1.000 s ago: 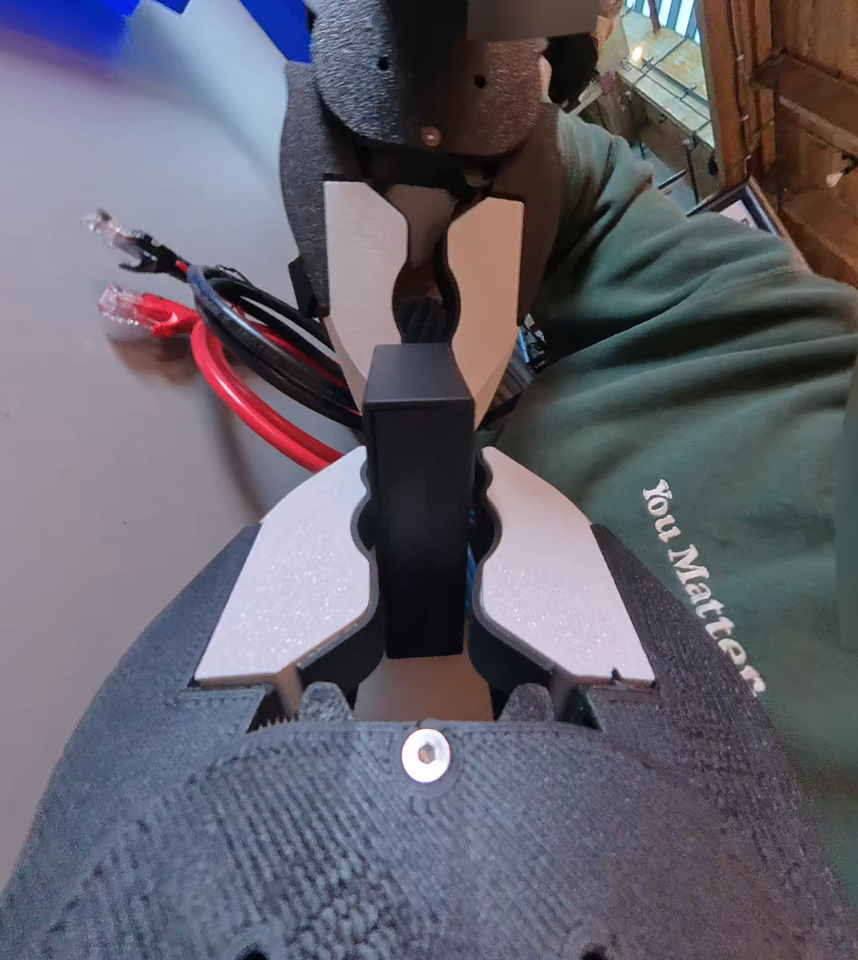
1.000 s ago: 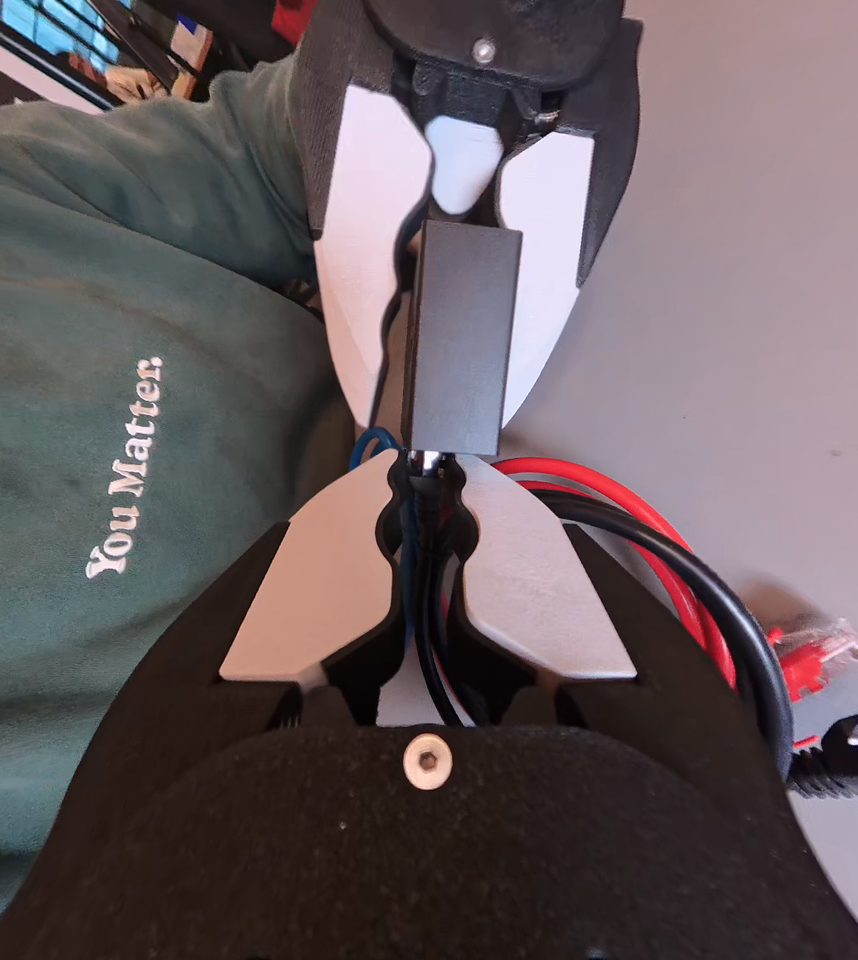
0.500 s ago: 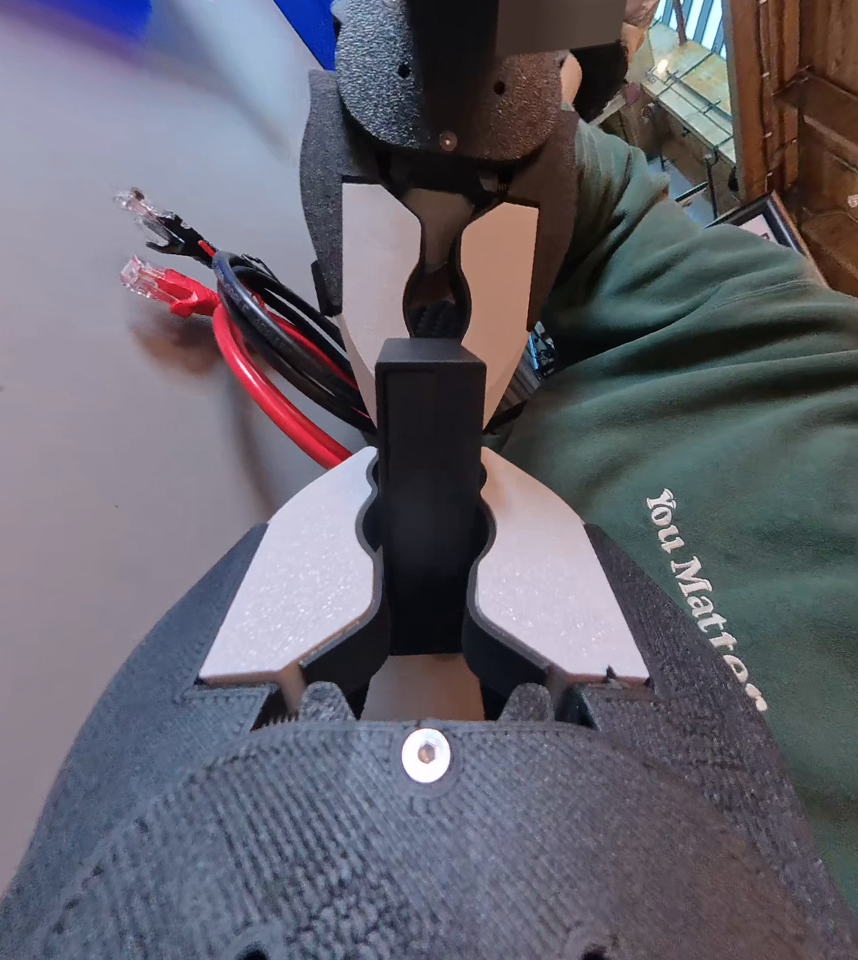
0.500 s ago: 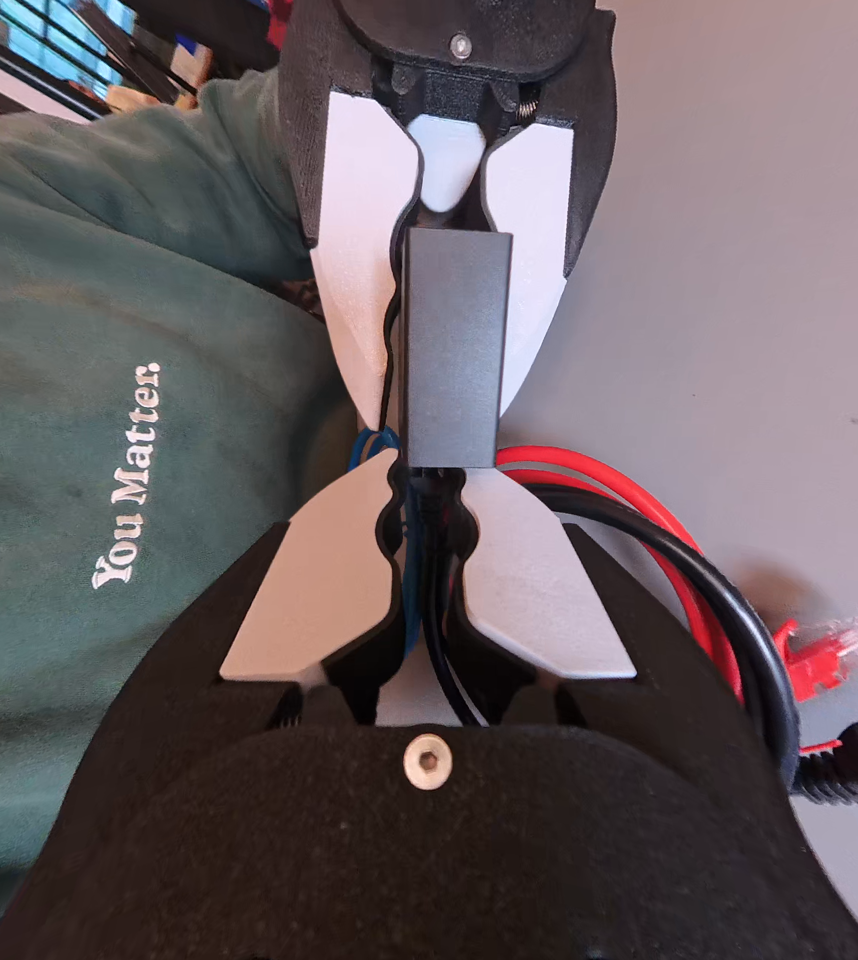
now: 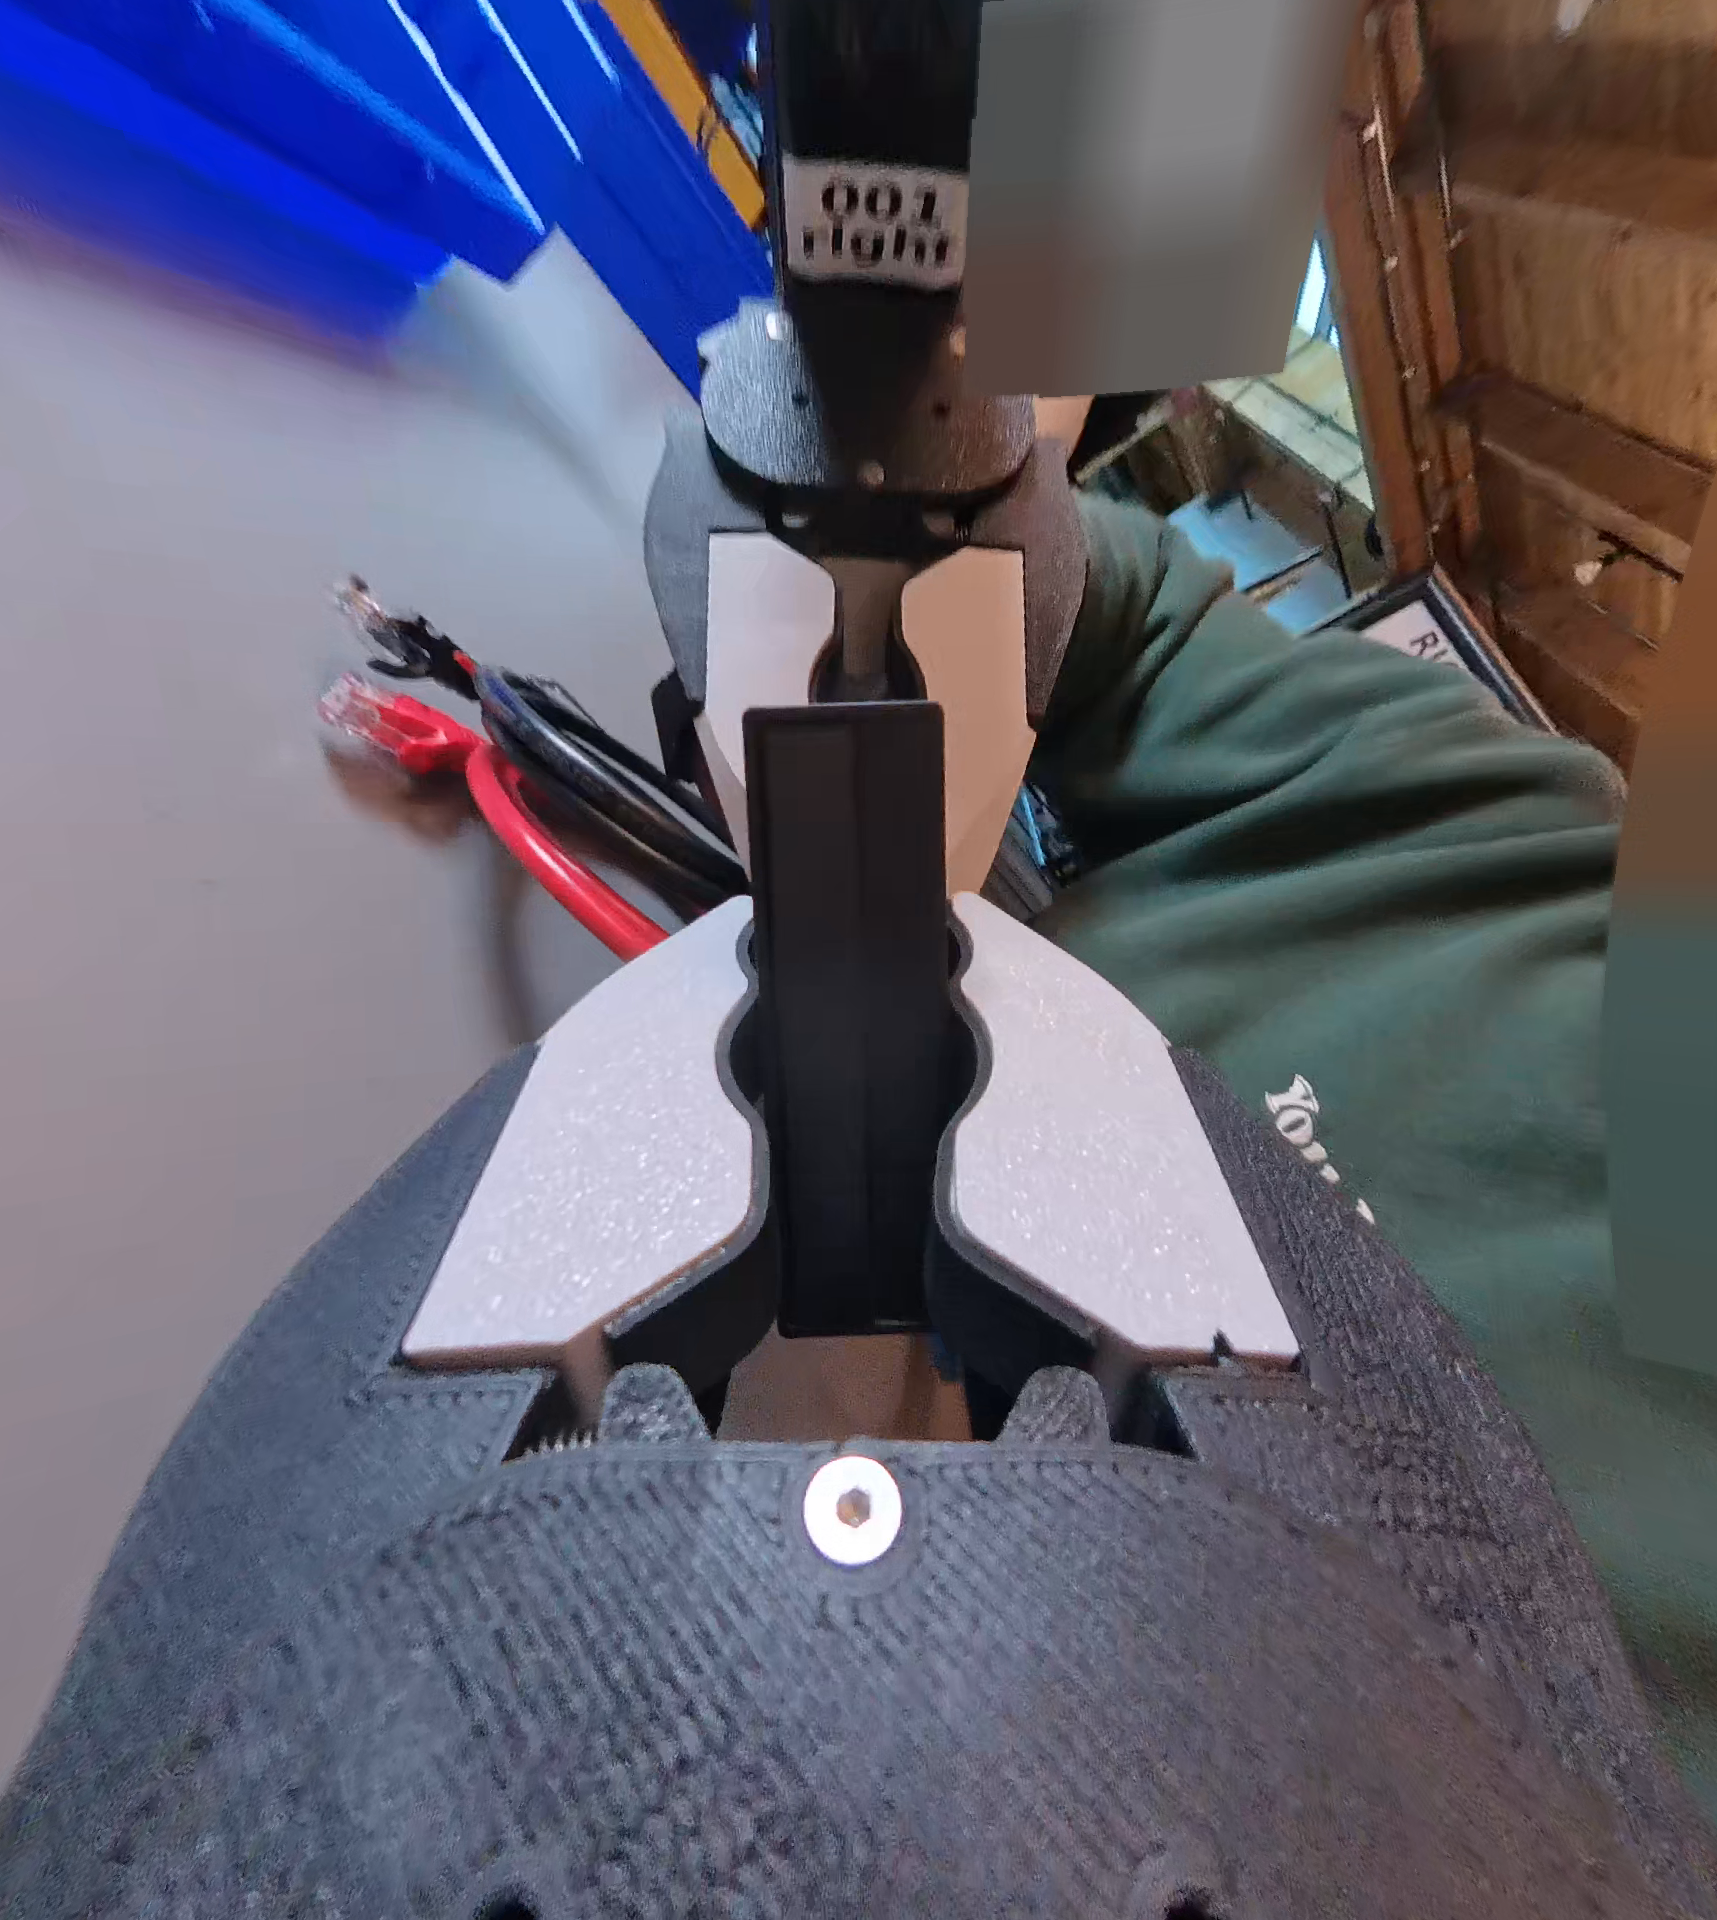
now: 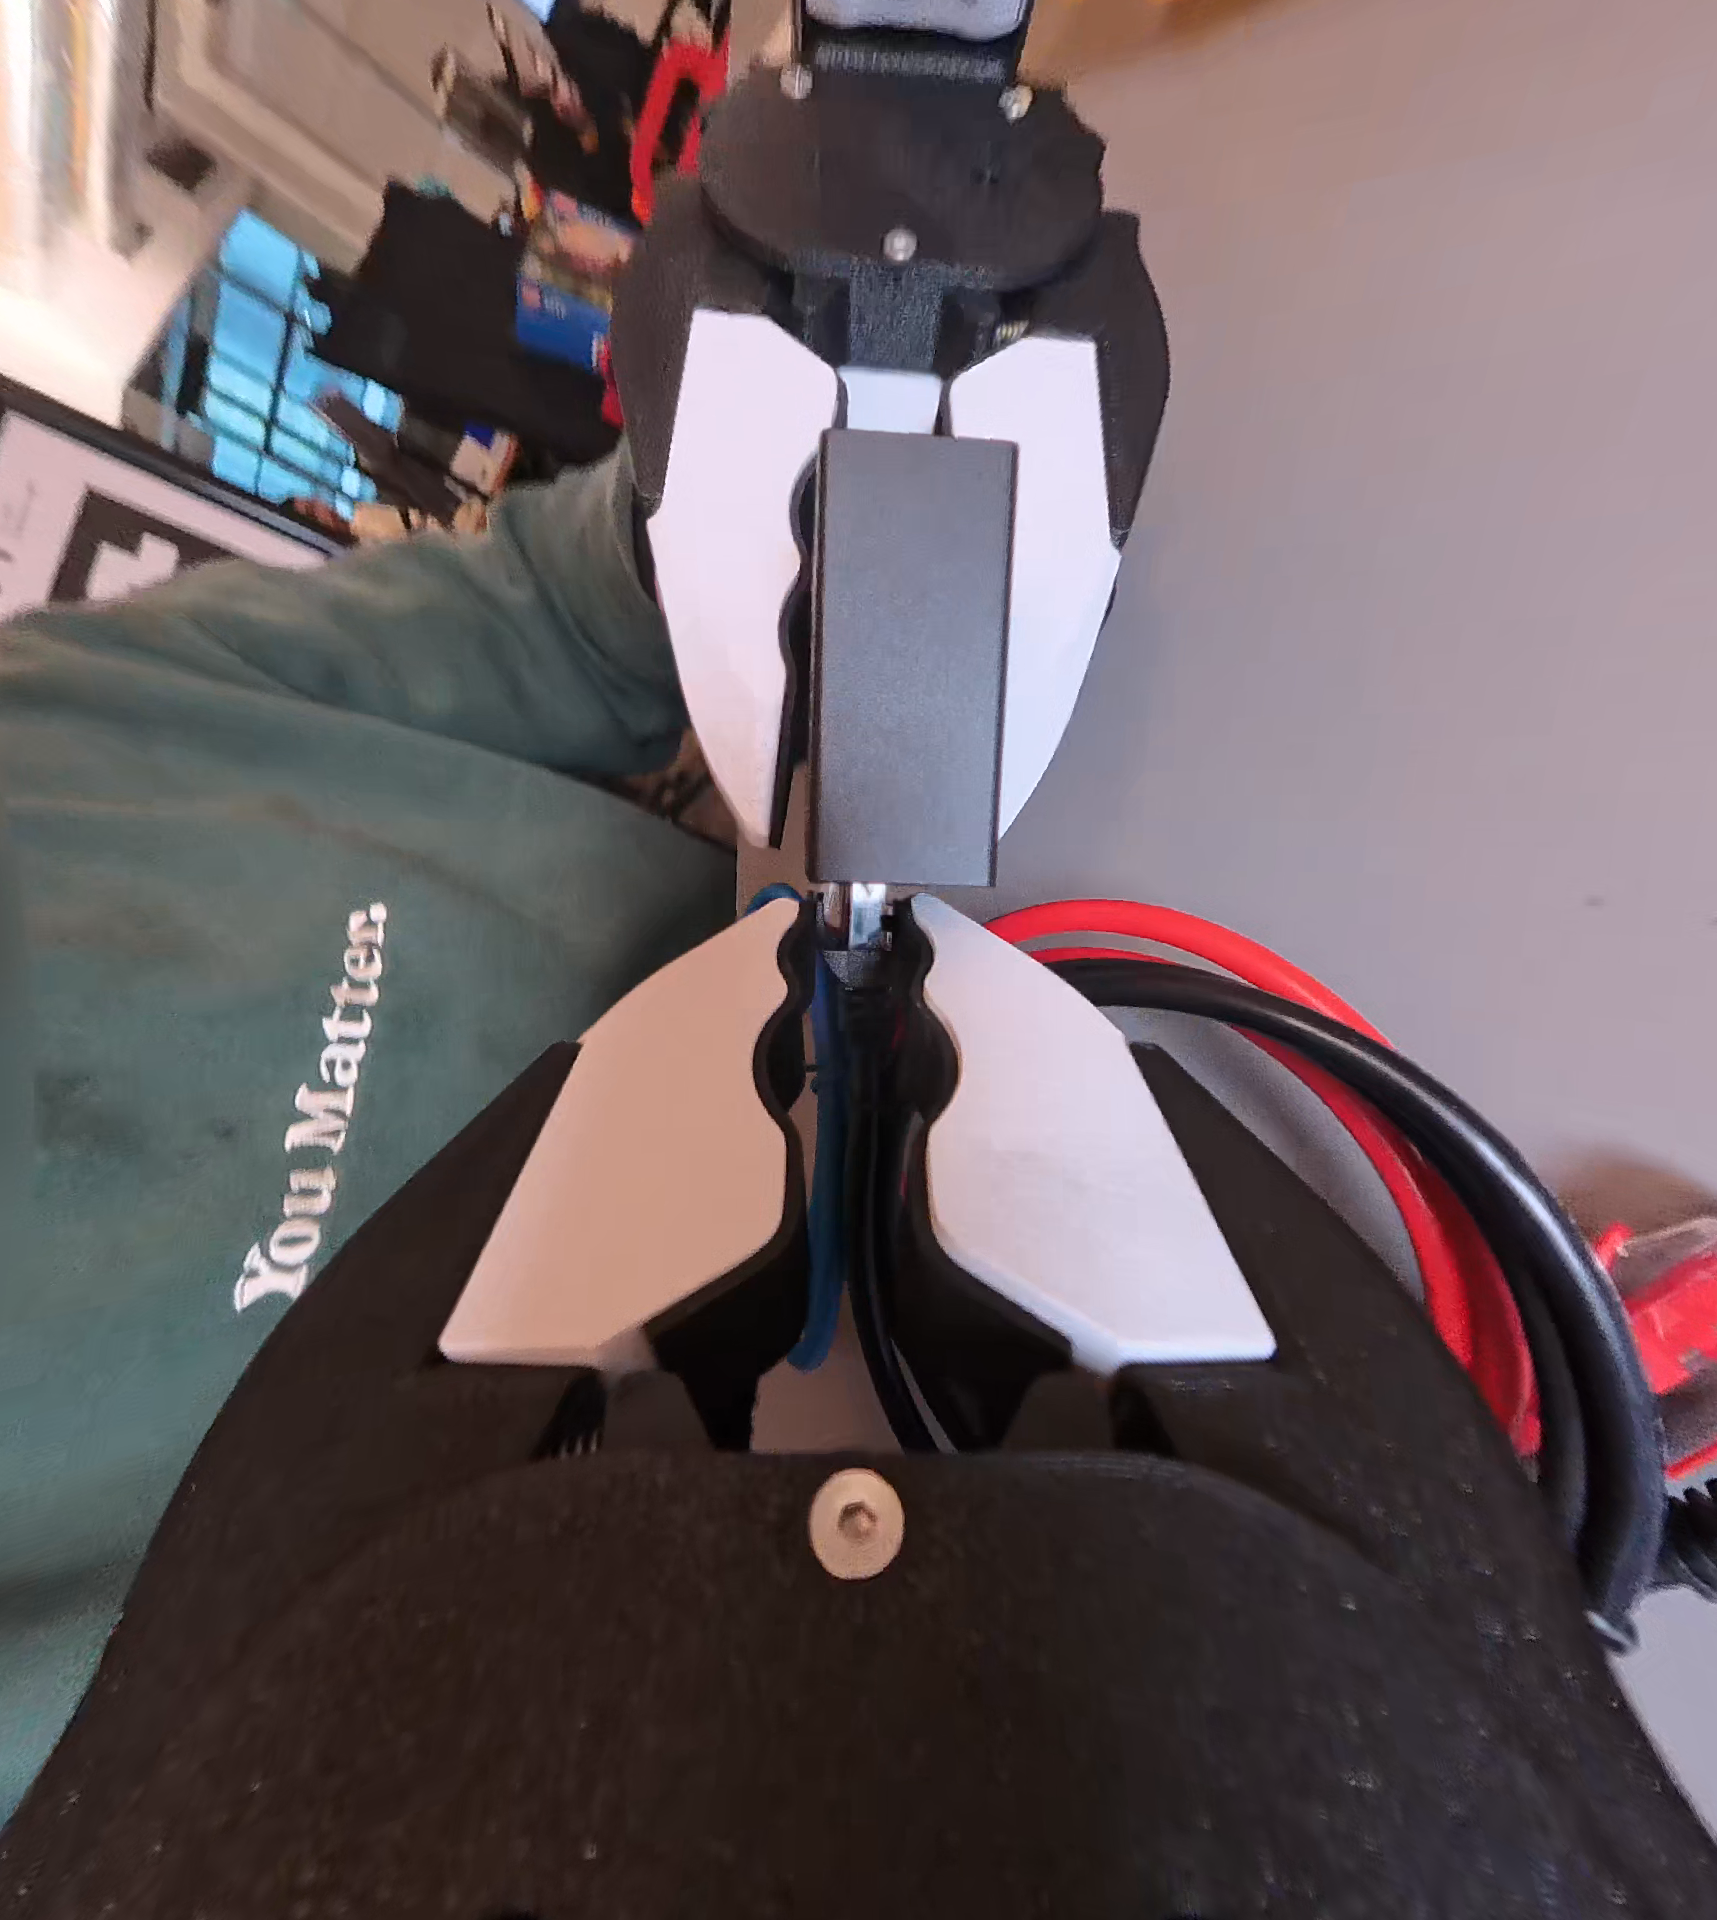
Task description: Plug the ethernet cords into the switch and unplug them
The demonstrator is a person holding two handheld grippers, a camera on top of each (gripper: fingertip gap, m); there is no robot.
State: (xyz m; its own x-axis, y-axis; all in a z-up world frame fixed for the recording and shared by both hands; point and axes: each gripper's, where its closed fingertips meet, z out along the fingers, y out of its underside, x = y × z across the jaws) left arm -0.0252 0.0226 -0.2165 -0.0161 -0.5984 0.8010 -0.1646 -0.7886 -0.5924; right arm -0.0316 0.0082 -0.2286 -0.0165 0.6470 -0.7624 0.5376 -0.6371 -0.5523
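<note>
Plain grey tabletop (image 5: pixel 158 935) fills most of the bkgd. Blue plastic bins (image 5: pixel 241 177), blurred, at its far edge. Rough wooden wall or shelving (image 5: pixel 1560 343) to one side. Cluttered, blurred shelves (image 6: pixel 314 364) w/ bright blue panes beyond.

A workshop or storeroom, by the look of it. Rough timber framing (image 5: pixel 1560 343) rises at one side, and blue plastic bins (image 5: pixel 241 177) (blurred, stacked close) stand at the far edge of a plain grey worktop (image 5: pixel 158 935). Beyond the worktop, cluttered shelving with blue boxes (image 6: pixel 272 405) fills the background, beside a framed black-and-white board (image 6: pixel 106 530).
</note>
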